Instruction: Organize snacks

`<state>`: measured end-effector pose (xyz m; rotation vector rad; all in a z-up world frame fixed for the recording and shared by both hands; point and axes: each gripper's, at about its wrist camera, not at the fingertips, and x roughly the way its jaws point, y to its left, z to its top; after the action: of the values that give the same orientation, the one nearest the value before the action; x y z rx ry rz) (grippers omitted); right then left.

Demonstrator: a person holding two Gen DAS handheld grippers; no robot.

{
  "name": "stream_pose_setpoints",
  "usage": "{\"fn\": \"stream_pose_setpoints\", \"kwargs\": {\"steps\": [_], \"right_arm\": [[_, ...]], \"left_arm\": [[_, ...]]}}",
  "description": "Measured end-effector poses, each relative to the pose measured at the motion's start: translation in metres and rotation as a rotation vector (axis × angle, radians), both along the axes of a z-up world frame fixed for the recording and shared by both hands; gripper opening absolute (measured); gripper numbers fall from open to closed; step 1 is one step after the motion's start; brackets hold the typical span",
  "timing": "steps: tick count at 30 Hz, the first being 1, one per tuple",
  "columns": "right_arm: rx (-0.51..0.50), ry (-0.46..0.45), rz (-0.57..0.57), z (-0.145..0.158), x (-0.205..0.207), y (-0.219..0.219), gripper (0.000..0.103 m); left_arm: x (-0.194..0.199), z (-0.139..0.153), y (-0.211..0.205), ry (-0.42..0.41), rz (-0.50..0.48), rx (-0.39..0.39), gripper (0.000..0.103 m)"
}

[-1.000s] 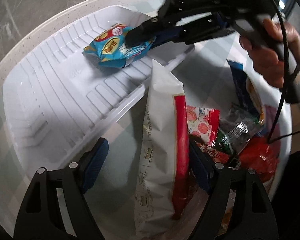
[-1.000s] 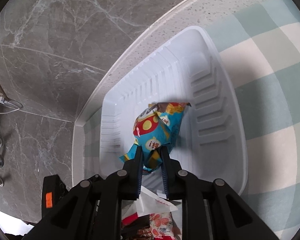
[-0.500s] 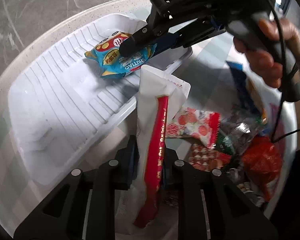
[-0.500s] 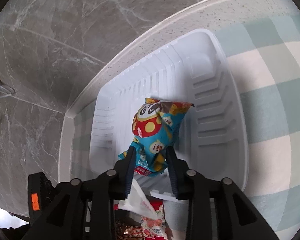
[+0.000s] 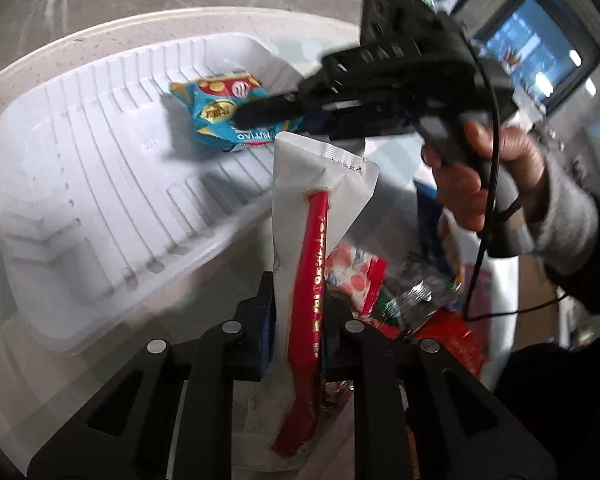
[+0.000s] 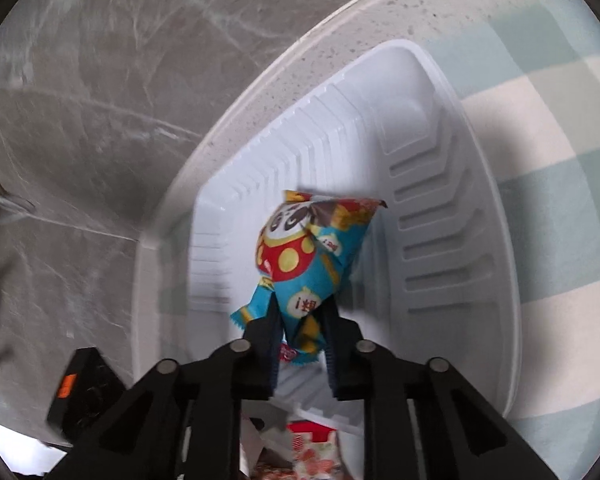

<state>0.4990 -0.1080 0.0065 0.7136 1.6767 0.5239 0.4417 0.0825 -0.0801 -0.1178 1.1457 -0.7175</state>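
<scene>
My left gripper (image 5: 296,312) is shut on a tall white packet with a red stripe (image 5: 312,256), held upright beside the white ribbed tray (image 5: 100,184). My right gripper (image 6: 302,312) has its jaws a little apart around the lower end of a blue panda snack packet (image 6: 312,252) that lies in the tray (image 6: 440,208). The blue packet (image 5: 220,112) and the right gripper (image 5: 260,112) also show in the left wrist view, at the tray's far end.
A heap of loose snacks lies right of the tray: a red-and-white strawberry packet (image 5: 352,268), a clear wrapper (image 5: 416,300), a red bag (image 5: 448,336). The tray sits on a checked cloth (image 6: 540,160) on a round table; grey marble floor (image 6: 100,80) lies beyond.
My left gripper closed on the white packet and lifted it upright. My right gripper's jaws opened slightly around the blue packet, which now rests in the tray.
</scene>
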Motion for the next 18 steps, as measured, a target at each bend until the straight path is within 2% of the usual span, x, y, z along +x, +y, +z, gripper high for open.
{"fn": "stream_pose_setpoints", "kwargs": {"steps": [8,13,18], "right_arm": [[0.155,0.035,-0.082,0.01,-0.004,-0.019,0.016],[0.154,-0.012,-0.092,0.027,0.007,-0.027,0.016],[0.101,-0.062,-0.077,0.032,0.023,-0.035,0.016]], "left_arm": [[0.01,0.016,0.037,0.047,0.105,-0.179,0.015],[0.029,0.027,0.067,0.037,0.192,-0.264,0.015],[0.061,0.031,0.104,0.024,0.316,-0.274,0.015]]}}
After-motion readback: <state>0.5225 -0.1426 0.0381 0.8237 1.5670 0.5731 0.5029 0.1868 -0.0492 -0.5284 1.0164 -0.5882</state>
